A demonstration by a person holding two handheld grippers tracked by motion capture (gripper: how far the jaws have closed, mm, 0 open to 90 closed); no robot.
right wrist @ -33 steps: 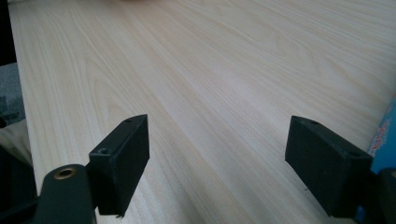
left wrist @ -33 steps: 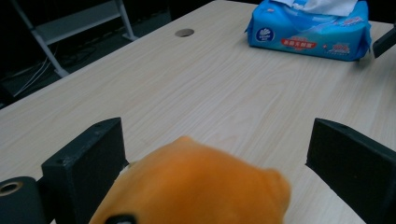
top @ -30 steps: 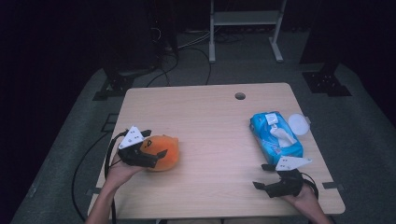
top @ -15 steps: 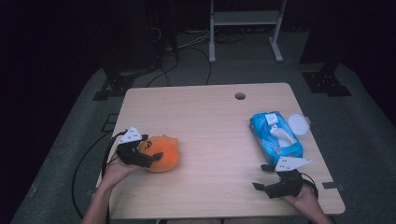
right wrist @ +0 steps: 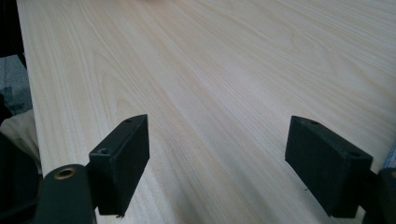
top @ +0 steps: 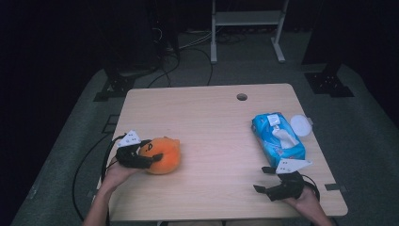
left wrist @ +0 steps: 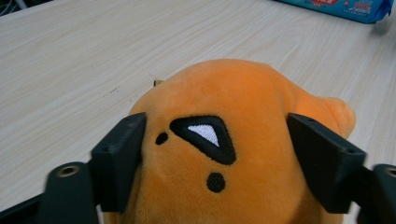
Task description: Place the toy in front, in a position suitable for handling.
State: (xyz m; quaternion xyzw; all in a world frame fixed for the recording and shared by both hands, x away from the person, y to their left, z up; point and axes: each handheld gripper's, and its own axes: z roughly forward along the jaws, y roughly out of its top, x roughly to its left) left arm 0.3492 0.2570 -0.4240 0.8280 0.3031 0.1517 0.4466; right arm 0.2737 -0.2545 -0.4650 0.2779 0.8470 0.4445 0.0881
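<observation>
An orange plush toy point(top: 165, 157) with a stitched black-and-white eye lies near the table's left edge. My left gripper point(top: 151, 150) is open, its two jaws straddling the plush point(left wrist: 243, 88) on either side. In the left gripper view the jaws stand wide apart with the soft body bulging between them. My right gripper point(top: 260, 179) rests open near the front right of the table, jaws pointing left. Between its jaws the right gripper point(right wrist: 217, 140) has just bare wood.
A blue pack of wet wipes point(top: 277, 139) lies at the right of the wooden table point(top: 211, 122), with a white round lid point(top: 300, 125) beside it. A cable hole point(top: 242, 97) sits near the far edge. Dark stands and cables lie on the floor behind.
The left hand and its gripper have shifted slightly toward the near-left edge while staying around the plush. The right gripper has stayed put.
</observation>
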